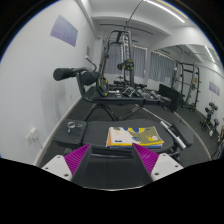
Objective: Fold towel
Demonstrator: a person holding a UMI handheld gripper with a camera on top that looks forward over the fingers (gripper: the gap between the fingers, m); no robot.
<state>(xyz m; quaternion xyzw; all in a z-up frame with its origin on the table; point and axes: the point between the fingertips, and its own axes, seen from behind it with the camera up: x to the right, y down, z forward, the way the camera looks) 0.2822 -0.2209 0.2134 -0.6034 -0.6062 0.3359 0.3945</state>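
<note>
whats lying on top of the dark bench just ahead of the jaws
A folded yellow and white towel lies on the dark bench, just beyond the open gripper. The bench surface beneath the towel is hidden.

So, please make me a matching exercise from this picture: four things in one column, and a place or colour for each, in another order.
1 pads
2 flat item
3 poster
4 weight machine

A on the wall
B yellow and orange
C beyond the flat item
D on the open, empty tongs

Pairs: 1-D, 2-B, 3-A, 4-C
</note>
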